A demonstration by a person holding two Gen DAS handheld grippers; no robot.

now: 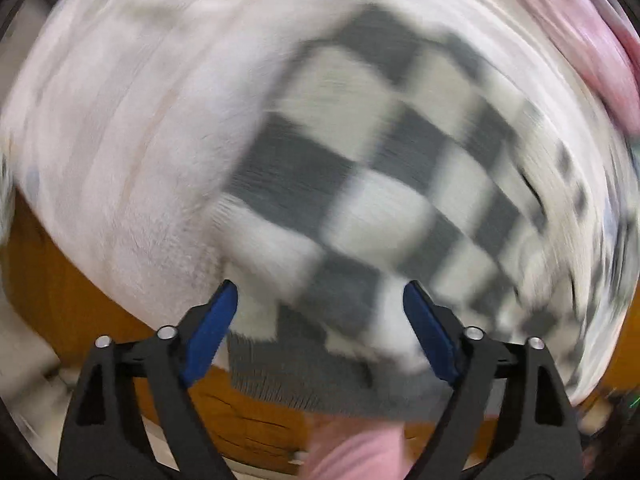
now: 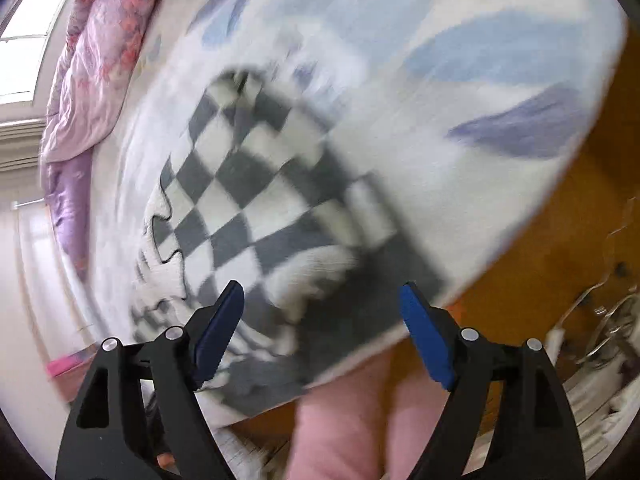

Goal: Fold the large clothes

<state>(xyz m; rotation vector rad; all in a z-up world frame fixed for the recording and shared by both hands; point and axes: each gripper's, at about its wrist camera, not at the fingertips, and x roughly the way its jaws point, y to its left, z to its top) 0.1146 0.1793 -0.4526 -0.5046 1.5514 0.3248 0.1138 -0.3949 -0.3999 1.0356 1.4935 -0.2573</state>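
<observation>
A grey-and-white checkered knit garment (image 1: 360, 168) lies spread on a bed covered with a white sheet (image 1: 120, 140). Its grey ribbed hem (image 1: 304, 376) hangs near the bed's edge. My left gripper (image 1: 320, 312) is open and empty, just above the hem end of the garment. In the right wrist view the garment (image 2: 248, 200) lies on the white sheet with blue and purple marks (image 2: 500, 92). My right gripper (image 2: 320, 312) is open and empty over the garment's near grey edge. Both views are blurred by motion.
A pink and purple floral quilt (image 2: 96, 64) lies bunched at the far side of the bed. The orange wooden bed frame (image 2: 540, 260) shows below the mattress. The person's pink trouser legs (image 2: 344, 420) stand close to the bed. Cluttered items (image 2: 608, 320) sit at the right.
</observation>
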